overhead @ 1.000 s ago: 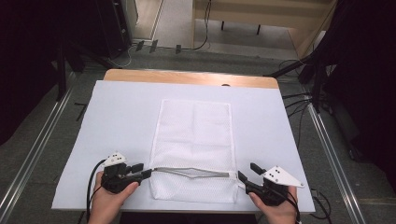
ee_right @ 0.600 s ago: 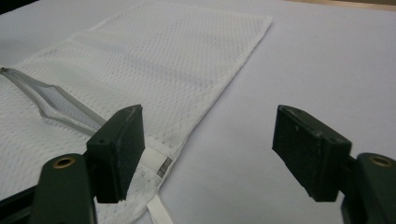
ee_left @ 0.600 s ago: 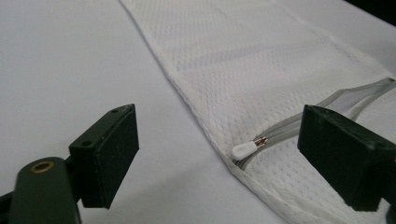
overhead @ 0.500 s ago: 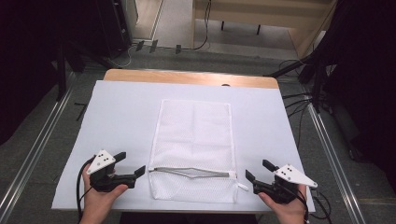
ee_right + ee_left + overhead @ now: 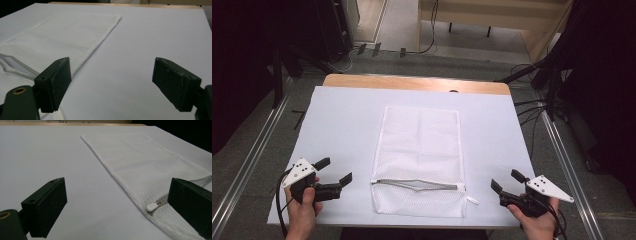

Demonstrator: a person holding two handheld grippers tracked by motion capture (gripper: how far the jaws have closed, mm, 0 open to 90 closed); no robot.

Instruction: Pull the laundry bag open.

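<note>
1. High view: wooden table (image 5: 412, 82) is covered w/ a white sheet (image 5: 337, 135), a strip of bare wood showing past the sheet's far edge.
2. White mesh laundry bag (image 5: 421, 145) lies flat at the sheet's middle, long axis running near to far. All places below are relative to this bag.
3. Zipper (image 5: 417, 184) crosses the bag near its near end, partly undone and gaping a little around mid-length. White pull tab (image 5: 471, 200) sticks out at the bag's near right corner.
4. Left gripper (image 5: 334, 177) sits left of the bag's near end, apart from it, jaws wide apart & holding nothing; held in the person's left hand (image 5: 302, 210). In the left gripper view the bag's edge and a small white zipper end piece (image 5: 151, 206) lie just beside the right jaw.
5. Right gripper (image 5: 504, 182) sits right of the bag's near end, apart from it, jaws spread, empty; held in the right hand (image 5: 537, 222). In the right gripper view the bag's edge lies by the left jaw.
</note>
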